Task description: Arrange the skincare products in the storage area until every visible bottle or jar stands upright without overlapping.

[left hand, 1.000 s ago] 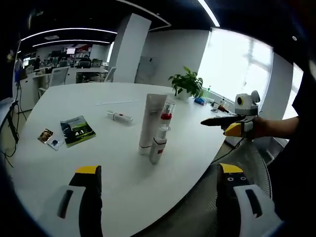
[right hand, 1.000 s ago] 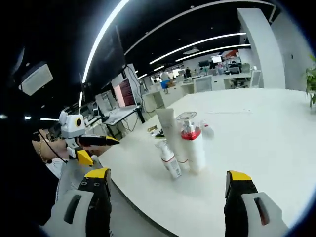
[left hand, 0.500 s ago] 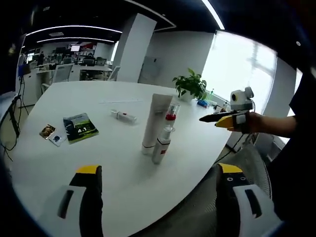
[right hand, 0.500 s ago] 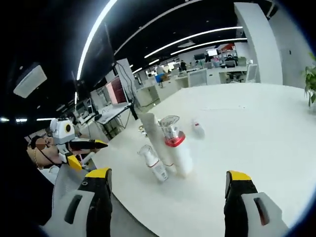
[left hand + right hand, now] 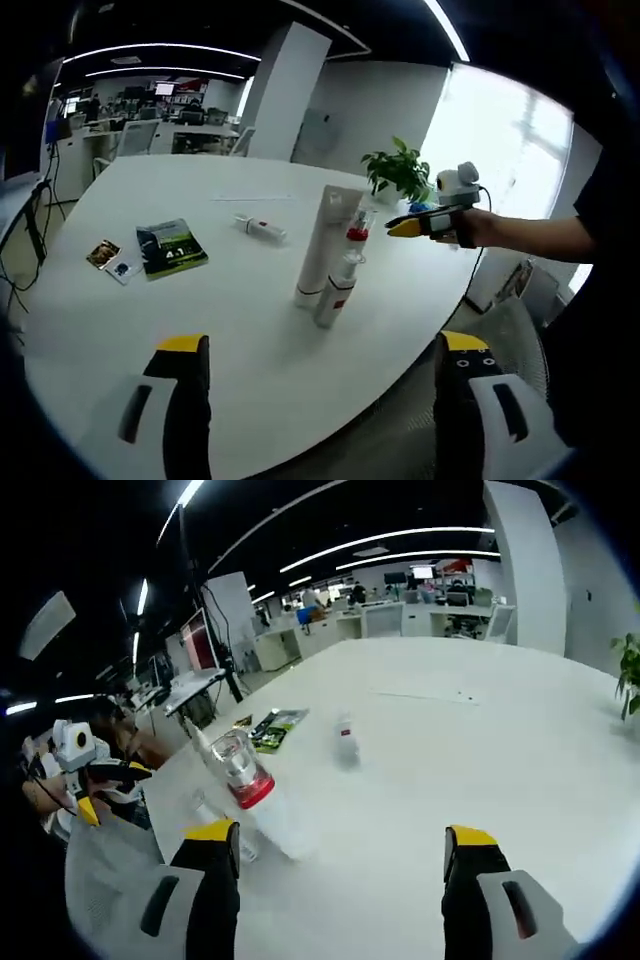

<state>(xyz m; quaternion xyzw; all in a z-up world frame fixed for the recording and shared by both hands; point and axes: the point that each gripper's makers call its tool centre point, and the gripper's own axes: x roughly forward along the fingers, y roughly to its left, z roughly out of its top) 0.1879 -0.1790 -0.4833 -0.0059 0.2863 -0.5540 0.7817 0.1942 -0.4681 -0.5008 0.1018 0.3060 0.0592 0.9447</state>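
While both grippers hang above the white tabletop [image 5: 120,330], the scene reads as follows.

Left gripper [image 5: 318,400]: its yellow-tipped fingers [image 5: 181,346] stand wide apart with nothing between them, at the near edge of the tabletop.

Right gripper [image 5: 340,880]: its fingers [image 5: 468,838] are also spread apart and hold nothing. From the left gripper view it shows in a person's hand, reaching in from the right, level with the tops of the bottles; there I cannot tell how its fingers stand.

Skincare group: ahead of the left fingers, roughly midway between them, three products stand upright and close together: a tall white tube [image 5: 322,248], a small spray bottle [image 5: 336,293] just in front of it, and a red-collared bottle [image 5: 358,232] behind.

Same group from the right gripper view: the red-collared bottle [image 5: 243,775] with its clear cap sits just above the left finger, near enough to look tilted by the lens.

Lying item: a small white bottle [image 5: 261,228] lies on its side, farther out than the group and left of it.

Other things: a green booklet [image 5: 171,248] and small cards [image 5: 112,260] lie well to the left of the left fingers; a potted plant [image 5: 398,172] stands at the far edge.
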